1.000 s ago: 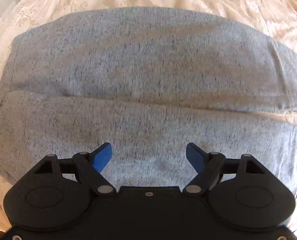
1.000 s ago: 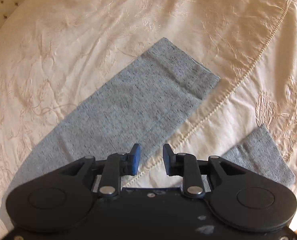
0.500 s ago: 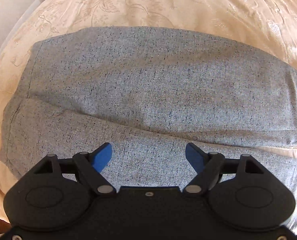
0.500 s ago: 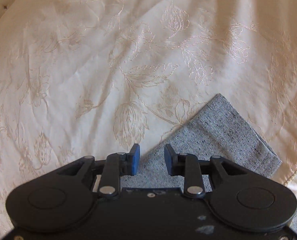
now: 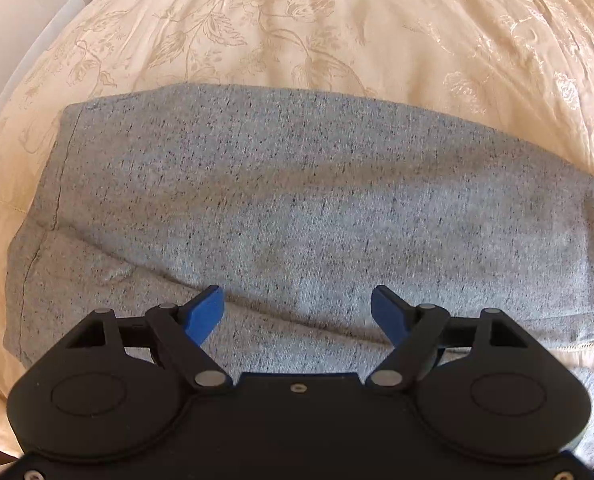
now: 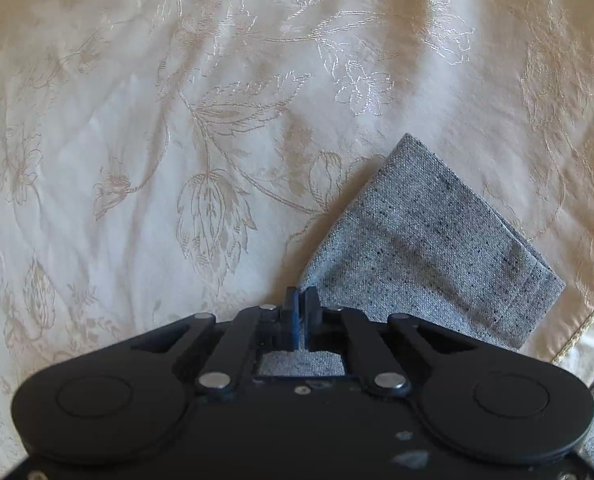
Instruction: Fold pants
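Note:
Grey speckled pants point(image 5: 297, 200) lie flat on a cream embroidered bedspread point(image 5: 337, 28). In the left wrist view their wide upper part fills the middle, with a stitched hem down the left side. My left gripper point(image 5: 297, 308) hovers over the near fold of the cloth, open, its blue pads wide apart with nothing between them. In the right wrist view one pants leg end point(image 6: 429, 248) runs from the lower middle out to the right. My right gripper point(image 6: 300, 300) points down at that leg's left edge and is shut on the grey cloth.
The bedspread point(image 6: 177, 120) spreads left and beyond the leg end, with a corded seam point(image 6: 577, 332) at the lower right. A pale flat surface point(image 5: 21, 12) shows past the bed's far left edge.
My right gripper moved along the leg toward its end, came down and shut on the cloth edge. The left gripper shifted, so the pants now sit lower in its view; it stays open.

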Demonstrator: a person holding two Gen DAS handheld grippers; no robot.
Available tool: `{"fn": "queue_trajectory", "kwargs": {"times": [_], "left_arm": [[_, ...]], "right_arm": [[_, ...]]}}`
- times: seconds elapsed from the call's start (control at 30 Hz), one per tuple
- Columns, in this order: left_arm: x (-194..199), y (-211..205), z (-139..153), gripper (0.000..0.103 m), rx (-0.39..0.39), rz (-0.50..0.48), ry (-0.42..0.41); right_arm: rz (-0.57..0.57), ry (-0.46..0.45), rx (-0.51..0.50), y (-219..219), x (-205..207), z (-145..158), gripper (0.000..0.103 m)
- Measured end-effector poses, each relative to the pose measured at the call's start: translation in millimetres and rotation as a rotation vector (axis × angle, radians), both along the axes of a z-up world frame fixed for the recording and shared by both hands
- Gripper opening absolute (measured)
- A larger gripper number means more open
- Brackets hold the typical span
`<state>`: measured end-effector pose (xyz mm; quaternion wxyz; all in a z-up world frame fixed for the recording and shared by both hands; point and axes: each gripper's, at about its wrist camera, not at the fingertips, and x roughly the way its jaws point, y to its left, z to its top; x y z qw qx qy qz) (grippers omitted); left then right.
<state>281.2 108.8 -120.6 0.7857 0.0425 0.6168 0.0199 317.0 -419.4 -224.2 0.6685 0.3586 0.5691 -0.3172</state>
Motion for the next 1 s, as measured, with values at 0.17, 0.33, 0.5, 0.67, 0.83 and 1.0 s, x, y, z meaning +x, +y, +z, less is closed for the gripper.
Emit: {"fn": "queue_trajectory", "kwargs": {"times": [0.17,0.33,0.5,0.67,0.83,1.0], "left_arm": [[40.4,-2.5,4.0,0.081,-0.035,0.016,-0.02],[91.1,-7.5,-2.2,0.081,-0.117,0.064,-0.006],[138.1,-17.6,-20.2,0.082,-0.148,0.106,0.032],[163.5,-25.4,-57.2,0.082,-0.135,0.176,0.144],[168.0,-35.7,-77.9,0.084,-0.067,0.18,0.174],[157.2,-40.7,-69.6,0.046,-0.049,0.132,0.119]], "right_arm": [[-0.007,-0.042,0.04,4.6,-48.5,6.6,0.002],[-0.021,-0.071,0.045,25.3,-86.3,6.5,0.002],[-0.033,-0.086,0.047,39.5,-117.2,2.6,0.002],[-0.011,-0.082,0.042,49.4,-127.7,-1.4,0.002],[0.051,-0.105,0.032,55.5,-133.4,-2.6,0.001],[0.436,-0.259,-0.164,87.0,-127.1,49.2,0.022]]}}
